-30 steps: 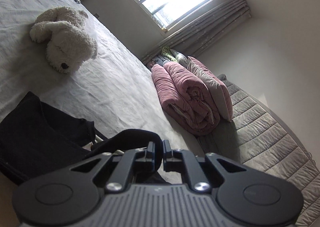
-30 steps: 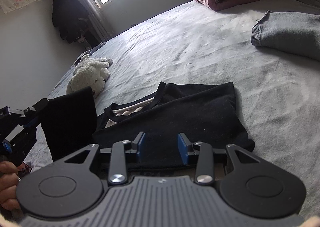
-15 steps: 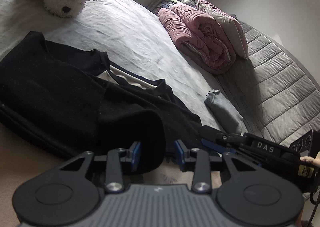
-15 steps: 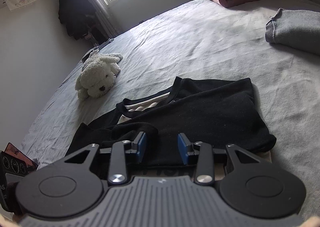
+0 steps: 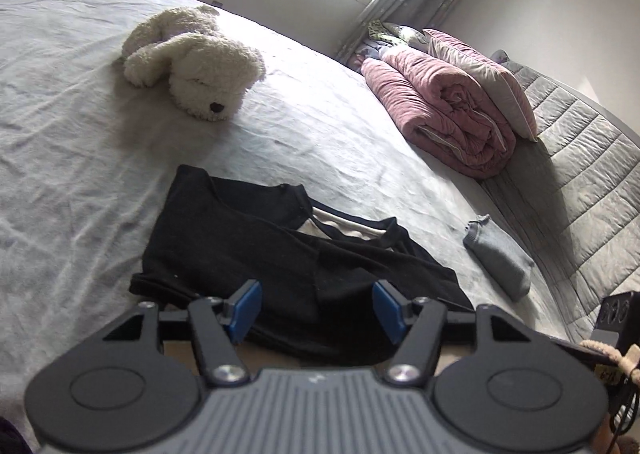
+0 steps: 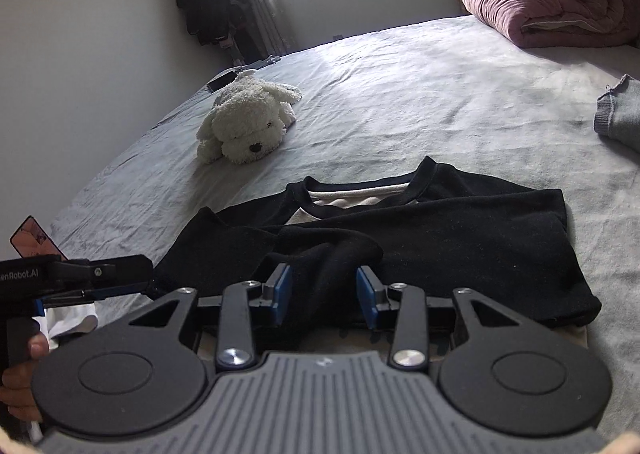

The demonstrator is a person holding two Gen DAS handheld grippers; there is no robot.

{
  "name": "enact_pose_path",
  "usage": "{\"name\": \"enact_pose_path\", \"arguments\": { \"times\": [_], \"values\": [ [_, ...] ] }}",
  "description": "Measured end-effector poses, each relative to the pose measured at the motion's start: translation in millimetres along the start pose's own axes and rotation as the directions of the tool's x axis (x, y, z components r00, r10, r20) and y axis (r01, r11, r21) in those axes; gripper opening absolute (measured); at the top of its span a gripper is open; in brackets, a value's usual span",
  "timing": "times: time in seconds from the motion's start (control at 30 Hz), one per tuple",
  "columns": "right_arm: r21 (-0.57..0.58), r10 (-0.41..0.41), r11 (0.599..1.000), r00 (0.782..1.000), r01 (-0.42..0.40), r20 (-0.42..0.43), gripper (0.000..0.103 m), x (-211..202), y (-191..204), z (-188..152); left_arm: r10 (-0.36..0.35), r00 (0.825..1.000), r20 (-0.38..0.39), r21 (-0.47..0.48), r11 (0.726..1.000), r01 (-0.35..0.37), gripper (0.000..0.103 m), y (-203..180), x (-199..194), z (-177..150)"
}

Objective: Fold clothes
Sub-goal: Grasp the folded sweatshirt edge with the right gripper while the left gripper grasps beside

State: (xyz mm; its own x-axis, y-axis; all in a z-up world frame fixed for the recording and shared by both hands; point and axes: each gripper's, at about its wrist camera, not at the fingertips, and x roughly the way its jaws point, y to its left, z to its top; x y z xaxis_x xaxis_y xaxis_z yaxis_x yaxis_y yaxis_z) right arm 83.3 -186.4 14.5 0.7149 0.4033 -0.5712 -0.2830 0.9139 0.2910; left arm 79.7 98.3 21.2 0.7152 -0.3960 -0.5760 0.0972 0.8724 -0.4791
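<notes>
The left gripper hangs low over the near hem of the black top, which lies on the bed straight ahead of it, partly folded, collar end away. Its jaws are opening: the blue pads stand spread on either side of the cloth, neither pressing it, so nothing is held there. To do this release well, I would let the pads part fully before drawing back, so that no fold clings to them and lifts again.

Ahead and to the left of this gripper lies a white plush dog; ahead and to the right, well apart, are a folded grey garment and a pink rolled quilt.

The right gripper sits over the same hem, just right of the left gripper, which shows low at its left. Its jaws are opening slightly; a bunched sleeve or flap of the top rises between the pads, and I cannot tell whether the pads touch it; they look clear of it.

That lump is likely the weak point: the next fold would go better if it were laid flat first, pressed down and drawn toward the side seam. Both grippers should take matching corners of the hem, pinching through all layers, and carry them evenly toward the collar ahead.
</notes>
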Motion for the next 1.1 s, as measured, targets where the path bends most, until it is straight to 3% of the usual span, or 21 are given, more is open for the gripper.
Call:
{"name": "enact_pose_path", "arguments": {
  "times": [0.1,0.17,0.33,0.47,0.6,0.77,0.83,0.87,0.9,0.93,1.0,1.1],
  "values": [
    [-0.111,-0.021,0.994,1.0,0.02,-0.005,0.044,6.1,14.8,-5.1,0.046,0.999,0.0,-0.031,0.998,-0.046,0.063,14.5,1.6,3.7],
    [-0.19,-0.047,0.981,0.999,0.047,0.001,0.055,10.6,25.0,-9.1,0.065,0.998,0.001,-0.064,0.996,-0.065,0.061,24.7,2.6,8.2],
    [-0.422,-0.143,0.893,0.988,0.156,0.063,0.055,25.9,52.4,-19.4,0.104,0.994,0.03,-0.132,0.986,-0.099,0.057,40.9,0.5,17.1],
    [-0.66,-0.248,0.695,0.957,0.286,0.153,0.055,39.5,70.3,-35.0,0.116,0.993,0.008,-0.184,0.977,-0.112,0.056,50.6,4.7,19.7],
    [-0.791,-0.273,0.53,0.945,0.306,0.182,0.055,50.8,78.1,-47.1,0.13,0.992,0.002,-0.185,0.974,-0.127,0.054,54.0,10.8,22.5],
    [-0.884,-0.306,0.327,0.922,0.335,0.237,0.053,72.2,88.1,-60.1,0.175,0.984,0.033,-0.201,0.966,-0.165,0.025,62.7,10.0,29.2],
    [-0.904,-0.313,0.248,0.912,0.348,0.266,0.048,81.6,88.4,-64.9,0.175,0.984,0.043,-0.219,0.962,-0.162,0.018,68.7,10.2,32.4],
    [-0.909,-0.314,0.224,0.909,0.351,0.274,0.037,84.6,87.9,-65.8,0.175,0.983,0.05,-0.22,0.962,-0.16,0.014,70.4,10.8,32.8],
    [-0.913,-0.315,0.207,0.907,0.353,0.279,0.028,86.9,87.2,-66.0,0.175,0.983,0.057,-0.22,0.963,-0.158,0.013,71.9,11.4,33.2],
    [-0.908,-0.319,0.214,0.904,0.361,0.284,0.009,87.4,86.5,-63.2,0.178,0.982,0.06,-0.216,0.963,-0.161,0.01,72.8,12.6,33.4],
    [-0.89,-0.332,0.249,0.897,0.381,0.292,0.008,86.8,85.0,-54.9,0.215,0.975,0.058,-0.208,0.958,-0.199,0.002,73.8,14.3,33.9],
    [-0.815,-0.339,0.399,0.893,0.42,0.295,0.007,74.6,78.9,-25.0,0.252,0.965,0.073,-0.215,0.949,-0.232,0.0,78.1,14.0,35.6]
  ]
}}
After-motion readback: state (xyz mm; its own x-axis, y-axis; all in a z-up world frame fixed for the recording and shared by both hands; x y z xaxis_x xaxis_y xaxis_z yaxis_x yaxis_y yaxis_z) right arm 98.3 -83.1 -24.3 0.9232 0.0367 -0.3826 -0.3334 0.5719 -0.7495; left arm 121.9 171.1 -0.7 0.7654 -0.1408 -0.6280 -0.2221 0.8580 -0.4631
